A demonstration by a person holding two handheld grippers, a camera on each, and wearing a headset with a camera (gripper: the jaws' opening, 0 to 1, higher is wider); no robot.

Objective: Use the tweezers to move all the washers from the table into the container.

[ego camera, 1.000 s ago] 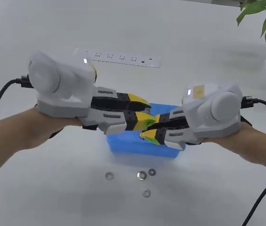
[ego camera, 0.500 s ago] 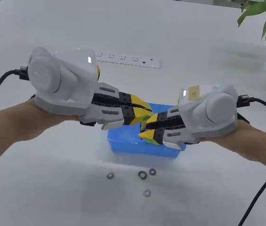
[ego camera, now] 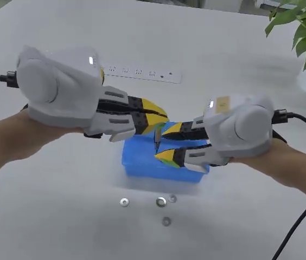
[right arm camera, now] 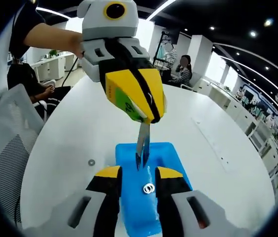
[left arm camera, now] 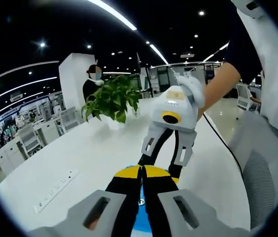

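Since the left gripper pinches the tweezers by their top end alone, with the right gripper gaping empty, they may swivel or drop into the blue container at mid-frame.

White table: bears at frame centre a blue container; just below it, lower middle, four loose washers, two nearly touching; toward the upper middle, a flat white power strip.

Blue container; silver washers, tweezers; yellow-black jaws; white table.
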